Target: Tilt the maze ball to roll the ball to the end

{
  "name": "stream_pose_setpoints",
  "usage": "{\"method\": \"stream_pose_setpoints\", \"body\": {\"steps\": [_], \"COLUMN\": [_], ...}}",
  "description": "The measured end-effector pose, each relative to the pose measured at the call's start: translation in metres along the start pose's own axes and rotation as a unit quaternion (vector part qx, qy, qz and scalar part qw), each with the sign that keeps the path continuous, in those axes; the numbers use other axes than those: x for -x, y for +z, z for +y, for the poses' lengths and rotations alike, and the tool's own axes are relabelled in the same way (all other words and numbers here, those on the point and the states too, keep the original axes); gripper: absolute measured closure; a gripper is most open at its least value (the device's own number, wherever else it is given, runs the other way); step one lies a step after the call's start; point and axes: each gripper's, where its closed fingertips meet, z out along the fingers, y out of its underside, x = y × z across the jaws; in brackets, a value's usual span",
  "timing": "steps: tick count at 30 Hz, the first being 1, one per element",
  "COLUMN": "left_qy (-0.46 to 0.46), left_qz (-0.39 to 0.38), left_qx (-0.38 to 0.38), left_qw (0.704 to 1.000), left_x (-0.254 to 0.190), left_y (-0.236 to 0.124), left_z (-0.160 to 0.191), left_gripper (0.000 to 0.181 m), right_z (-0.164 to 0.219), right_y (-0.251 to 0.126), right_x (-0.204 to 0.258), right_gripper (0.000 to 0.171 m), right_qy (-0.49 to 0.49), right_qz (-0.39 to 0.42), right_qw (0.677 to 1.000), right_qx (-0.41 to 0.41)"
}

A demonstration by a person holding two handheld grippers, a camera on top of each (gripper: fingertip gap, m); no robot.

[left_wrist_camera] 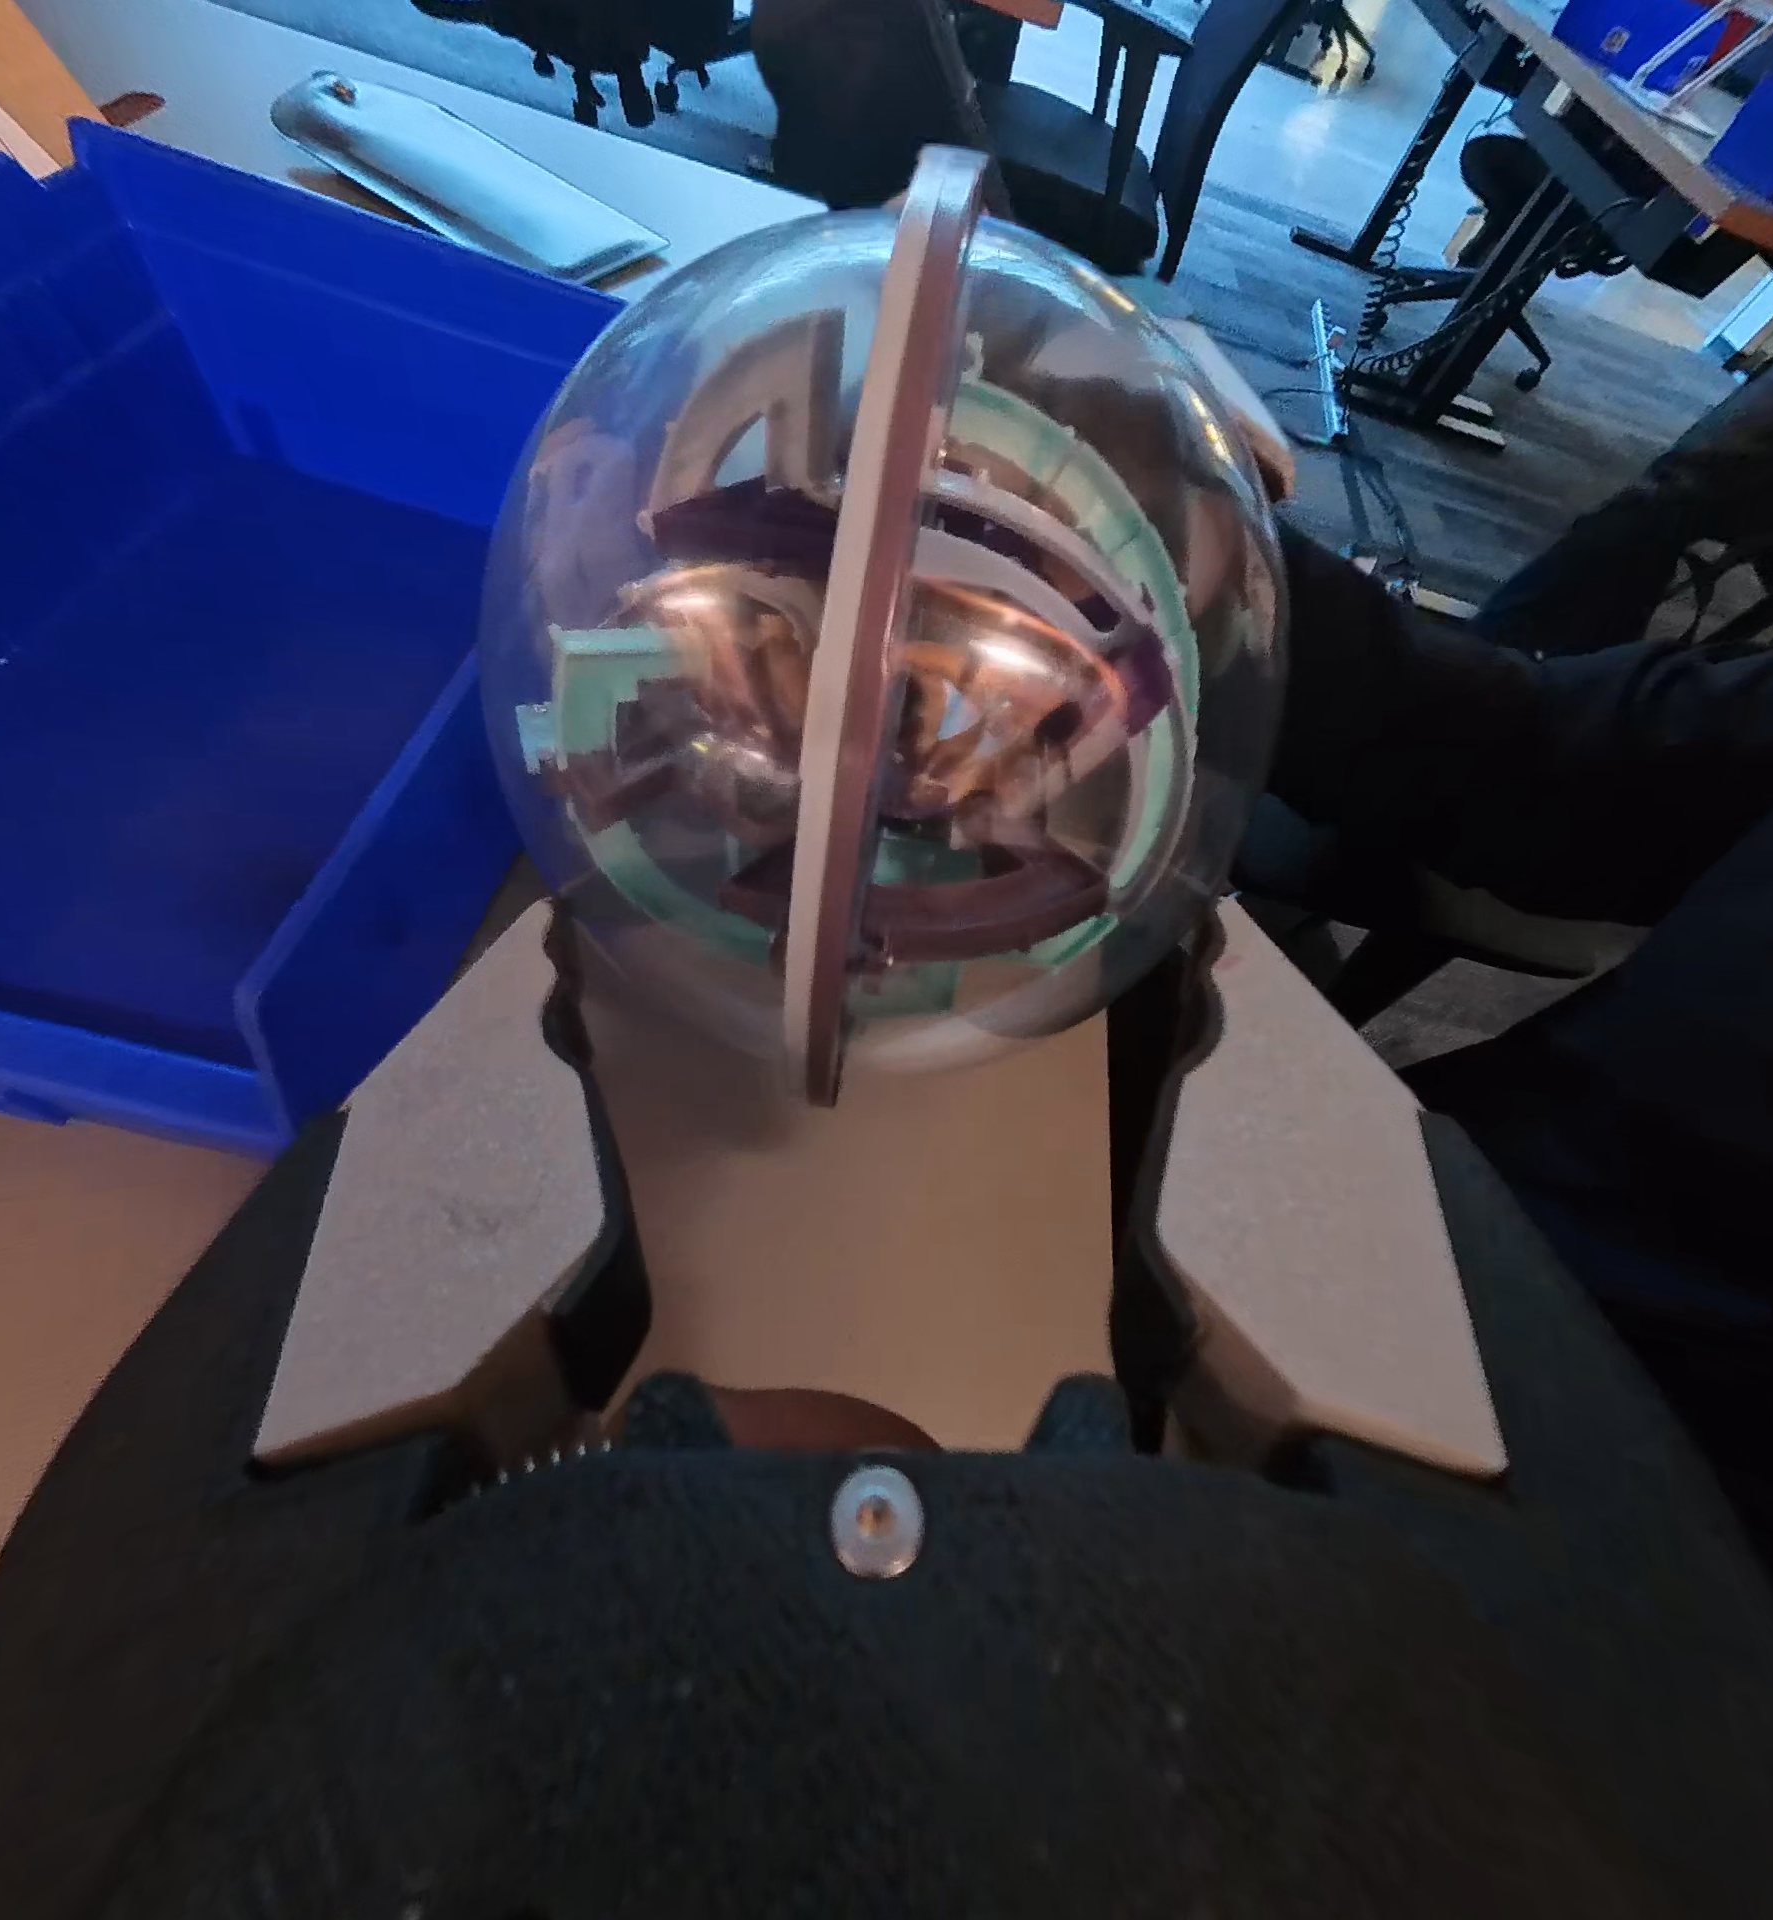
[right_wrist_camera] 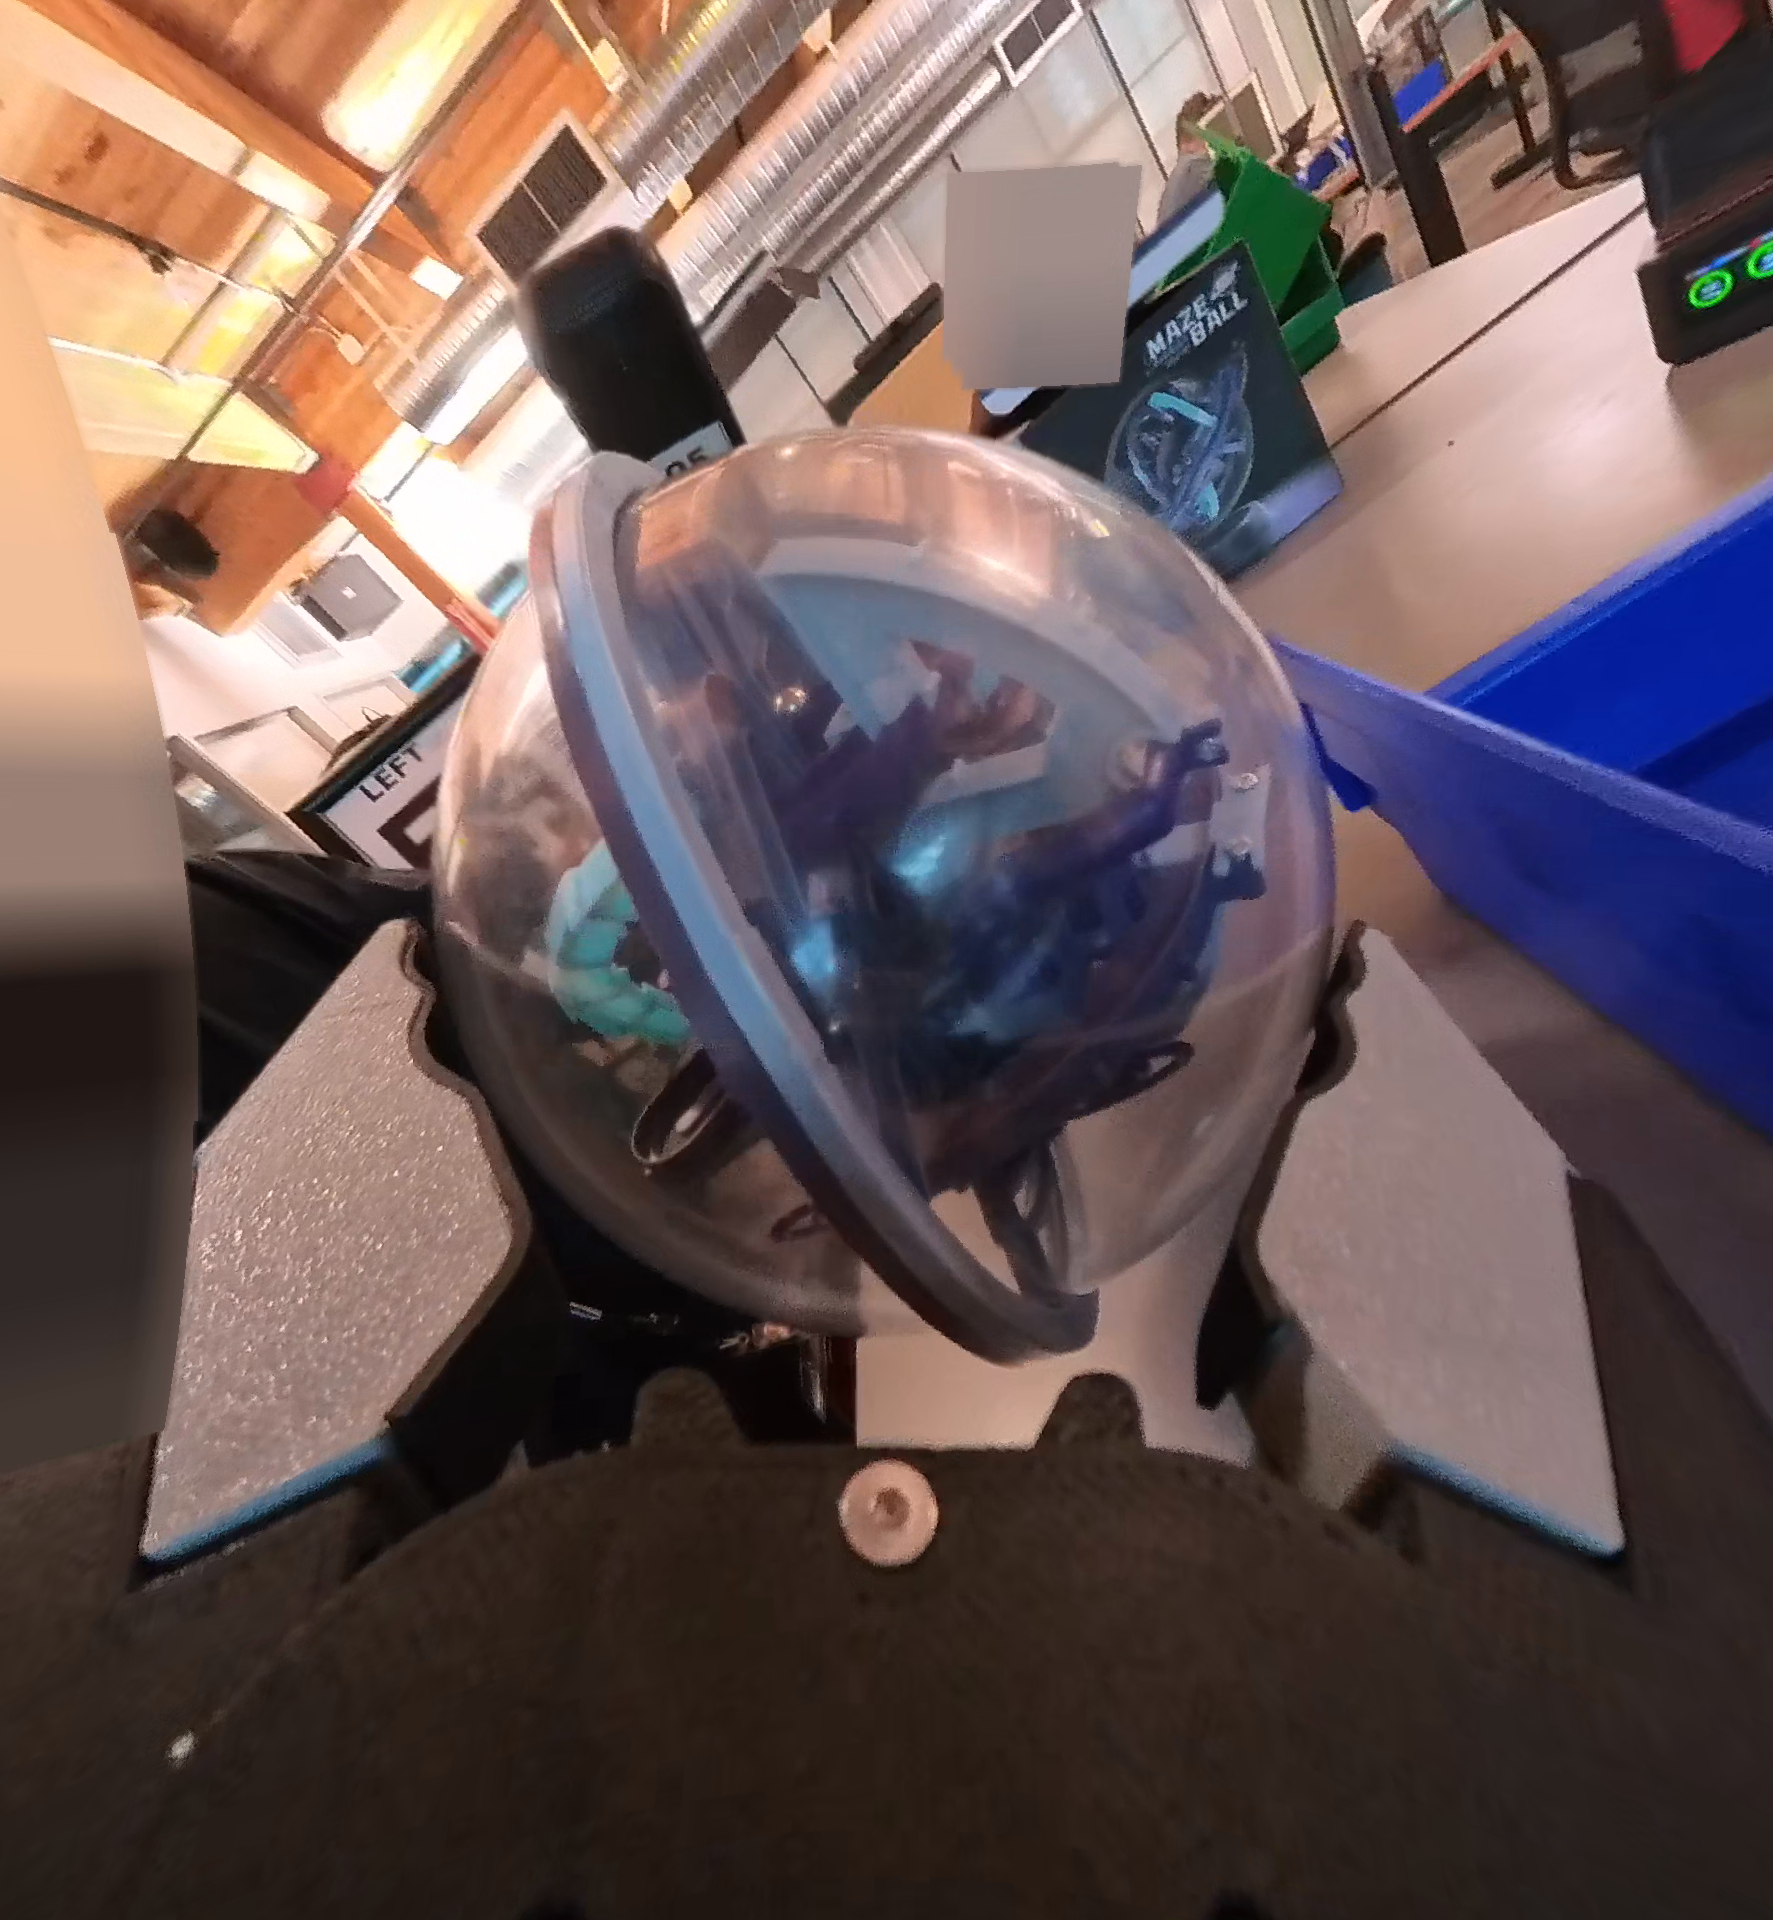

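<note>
Left claw [left_wrist_camera: 882,935] and right claw [right_wrist_camera: 887,997] each clamp the clear plastic maze sphere with a pale equatorial ring [left_wrist_camera: 882,644] [right_wrist_camera: 882,894] from opposite sides, lifted above the beige table [right_wrist_camera: 1547,457]. An open blue plastic bin [left_wrist_camera: 186,582] [right_wrist_camera: 1640,831] stands beside it.

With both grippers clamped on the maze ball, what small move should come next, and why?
Probably a slow, slight tilt. The left gripper and right gripper both hold the maze ball in the air, and a small silver ball seems to sit on a track inside.
</note>
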Motion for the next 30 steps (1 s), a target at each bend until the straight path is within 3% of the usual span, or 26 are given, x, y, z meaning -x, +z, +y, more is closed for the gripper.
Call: {"method": "stream_pose_setpoints", "body": {"steps": [30], "left_qy": [0.042], "left_qz": [-0.013], "left_qx": [-0.031], "left_qw": [0.999], "left_x": [-0.001], "left_y": [-0.009], "left_z": [-0.001], "left_gripper": [0.069], "right_z": [0.009], "right_y": [0.007], "right_x": [0.001], "right_gripper": [0.015], "right_qy": [-0.032], "right_qz": [-0.017], "right_qw": [0.999], "right_qx": [0.029]}}
